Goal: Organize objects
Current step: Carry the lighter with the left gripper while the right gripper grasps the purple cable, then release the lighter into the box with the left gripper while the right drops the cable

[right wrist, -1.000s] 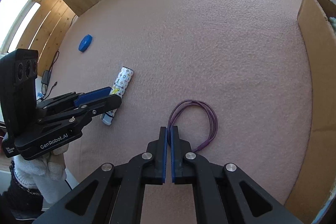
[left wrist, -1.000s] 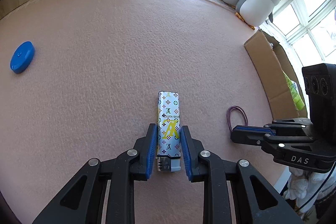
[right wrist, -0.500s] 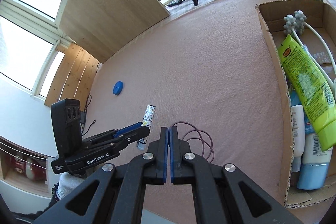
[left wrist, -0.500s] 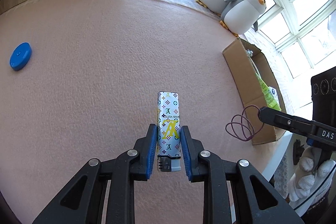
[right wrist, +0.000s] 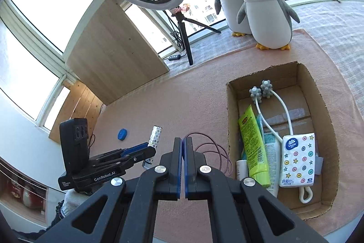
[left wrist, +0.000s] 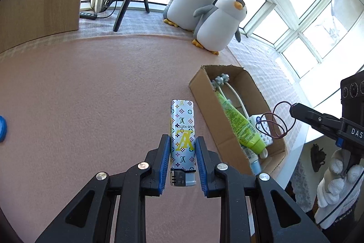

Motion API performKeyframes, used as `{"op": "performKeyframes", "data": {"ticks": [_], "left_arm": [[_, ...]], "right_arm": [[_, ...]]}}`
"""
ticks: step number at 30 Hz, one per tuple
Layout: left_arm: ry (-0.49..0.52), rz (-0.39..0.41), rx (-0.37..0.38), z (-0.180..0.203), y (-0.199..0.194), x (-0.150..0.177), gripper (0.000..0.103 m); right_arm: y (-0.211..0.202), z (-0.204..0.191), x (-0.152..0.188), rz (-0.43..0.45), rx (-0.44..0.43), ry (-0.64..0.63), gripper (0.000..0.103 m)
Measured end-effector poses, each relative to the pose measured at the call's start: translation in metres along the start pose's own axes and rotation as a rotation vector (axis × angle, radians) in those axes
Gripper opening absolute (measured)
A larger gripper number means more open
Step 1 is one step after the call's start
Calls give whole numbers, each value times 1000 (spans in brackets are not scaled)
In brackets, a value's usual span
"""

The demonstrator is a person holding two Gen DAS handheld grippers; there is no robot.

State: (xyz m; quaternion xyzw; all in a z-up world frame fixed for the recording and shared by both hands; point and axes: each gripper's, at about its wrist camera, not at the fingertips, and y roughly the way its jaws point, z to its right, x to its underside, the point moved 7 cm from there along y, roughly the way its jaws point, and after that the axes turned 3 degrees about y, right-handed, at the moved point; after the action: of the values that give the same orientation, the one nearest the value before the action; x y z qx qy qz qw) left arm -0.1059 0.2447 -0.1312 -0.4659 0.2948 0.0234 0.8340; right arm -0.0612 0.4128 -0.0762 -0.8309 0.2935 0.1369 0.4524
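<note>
We hold lighter (left wrist: 182,129) mid-body in left tool (left wrist: 182,159), clamped: rigid, light, glossy, slip-prone. Right tool (right wrist: 183,152) pinches limp hair tie (right wrist: 213,156). Both aloft near box (right wrist: 232,120).

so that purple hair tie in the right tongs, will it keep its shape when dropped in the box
Probably not. The hair tie hangs in loose, uneven loops from the right tongs, so it looks floppy and light. It should collapse wherever it lands in the box, and could snag on a fingertip on release.
</note>
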Motion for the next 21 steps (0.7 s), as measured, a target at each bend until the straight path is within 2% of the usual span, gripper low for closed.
{"op": "performKeyframes", "data": {"ticks": [9, 14, 21], "left_arm": [[74, -16, 35, 67, 56, -45, 24], [101, -38, 43, 97, 95, -59, 24], [121, -67, 34, 117, 132, -69, 24]], "right_arm": [[-12, 61, -47, 40, 89, 28, 2], [-1, 85, -57, 21, 114, 39, 2], [11, 110, -61, -3, 136, 57, 2]]}}
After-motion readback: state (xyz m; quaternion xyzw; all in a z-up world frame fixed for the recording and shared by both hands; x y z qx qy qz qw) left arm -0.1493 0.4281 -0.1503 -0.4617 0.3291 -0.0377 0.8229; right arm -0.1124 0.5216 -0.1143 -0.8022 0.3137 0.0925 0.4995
